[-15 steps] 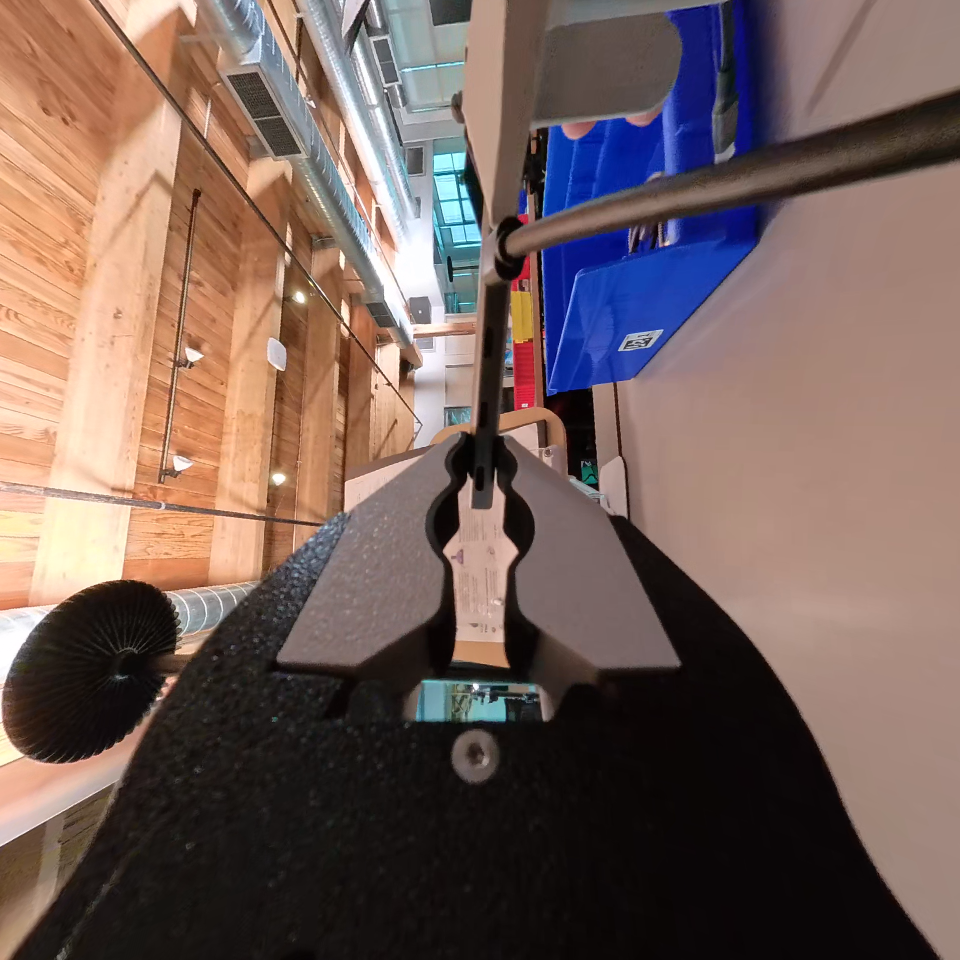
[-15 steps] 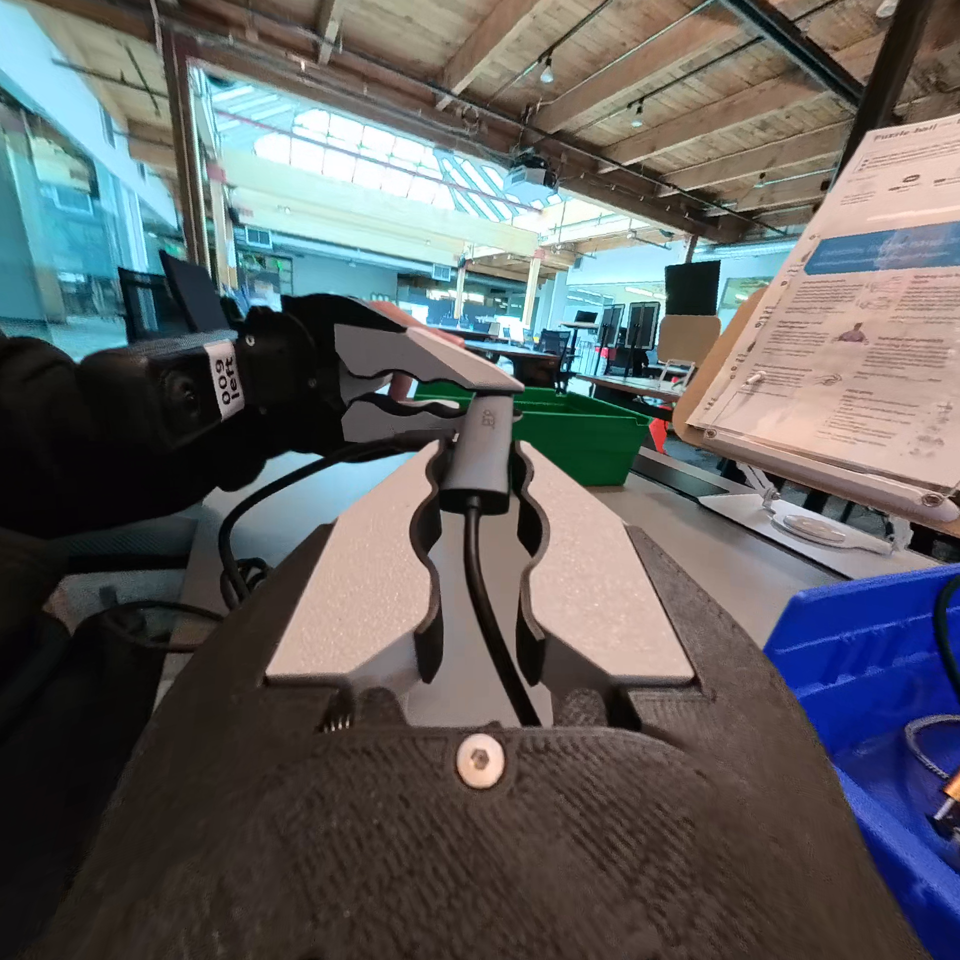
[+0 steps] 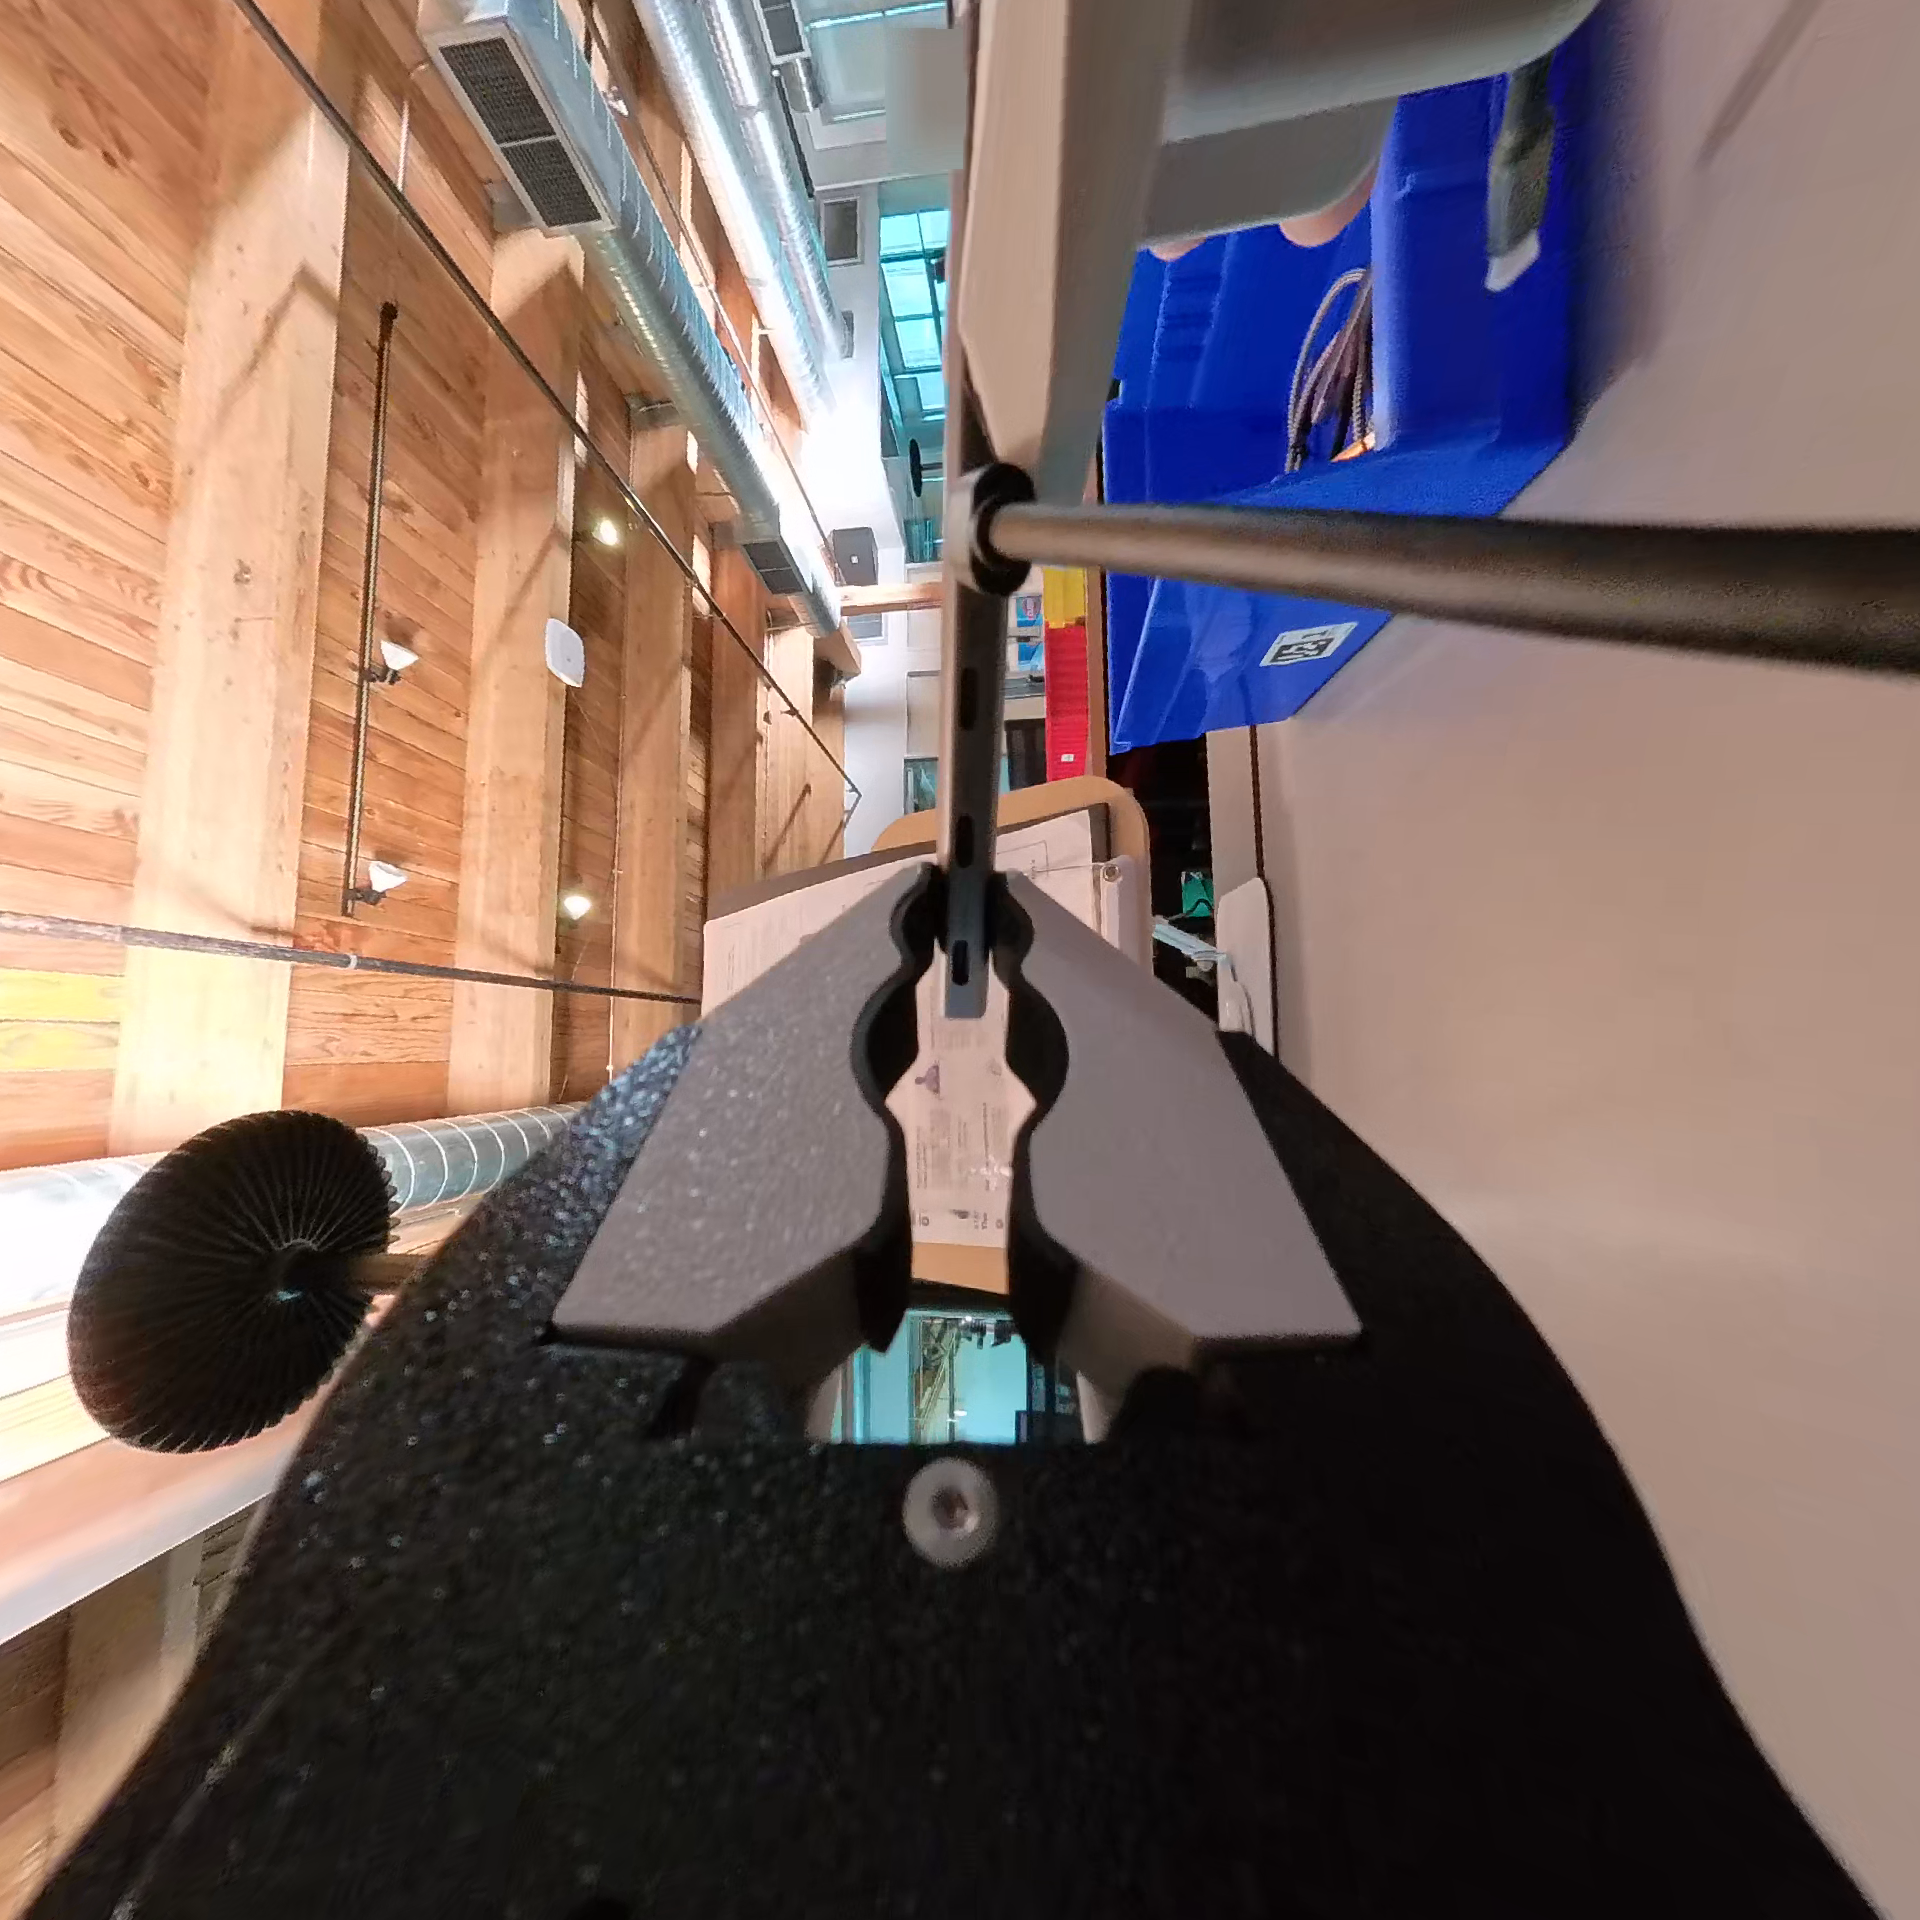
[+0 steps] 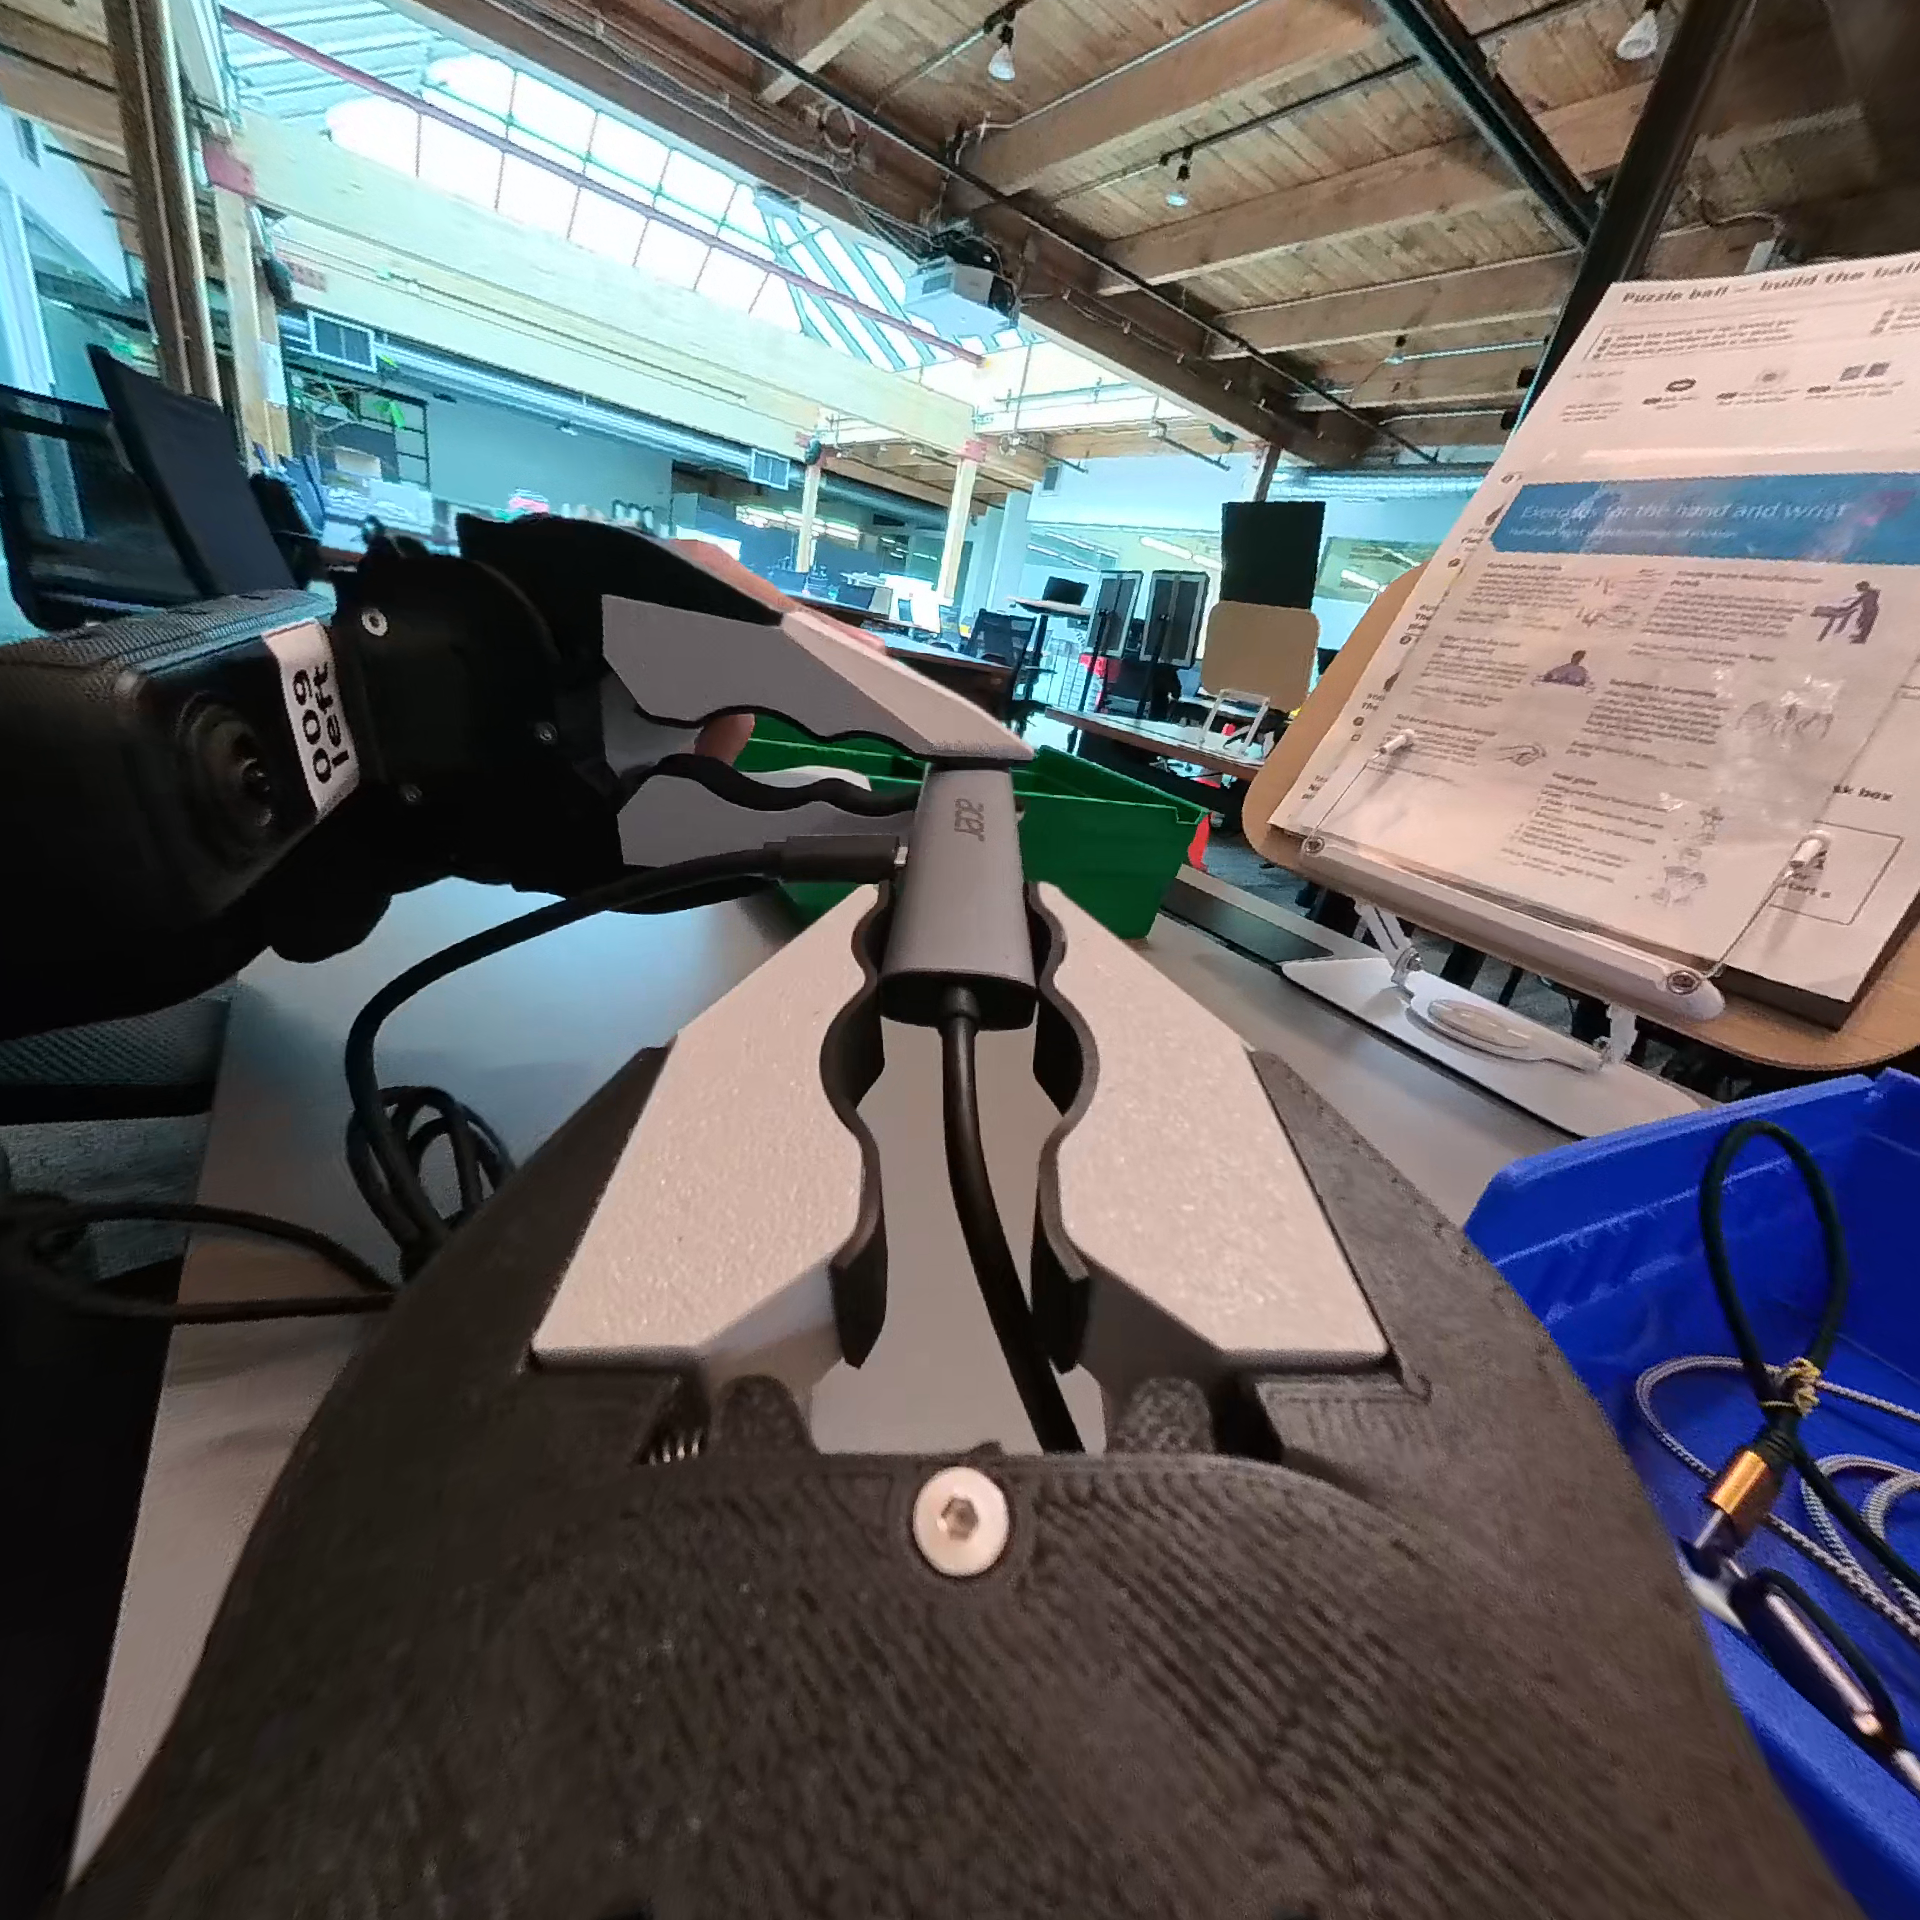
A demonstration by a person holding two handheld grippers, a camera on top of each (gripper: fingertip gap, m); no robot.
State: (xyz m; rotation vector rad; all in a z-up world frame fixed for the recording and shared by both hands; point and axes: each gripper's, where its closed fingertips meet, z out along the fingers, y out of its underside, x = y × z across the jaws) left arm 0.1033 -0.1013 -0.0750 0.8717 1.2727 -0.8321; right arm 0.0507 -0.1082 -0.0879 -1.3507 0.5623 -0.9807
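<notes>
Right wrist view: the right gripper [image 4: 956, 935], nearest the lens, has its grey fingers [image 4: 717, 1132] clamped on the near end of a slim grey adapter hub [image 4: 961, 883], whose own black lead [image 4: 982, 1195] runs back between the fingers toward the camera. The hub carries a small brand mark on its top face. Just beyond, the left gripper [image 4: 935, 774], turned on its side, pinches the far end of the hub; a white sticker with printed characters sits on its black body [image 4: 312, 696]. A black cable [image 4: 499, 935] is plugged into the left side of the hub and falls to a loose coil on the grey counter [image 4: 582, 997]. At lower right, a blue bin [image 4: 1621, 1226] holds a thin black looped cord, a braided silver cable and a gold-collared plug. Farther off, a green bin [image 4: 1101, 842] stands on the counter; its contents cannot be seen. To the right, a wooden stand [image 4: 1558, 665] props up printed instruction sheets with small figures. Left wrist view: the left gripper [image 3: 971, 914] has its fingers [image 3: 769, 1101] closed on the thin edge of the hub [image 3: 971, 748], with the black cable [image 3: 1455, 566] entering from the right. Beyond it lies the blue bin [image 3: 1247, 665], bearing a small square black-and-white code label, with braided cable inside.
</notes>
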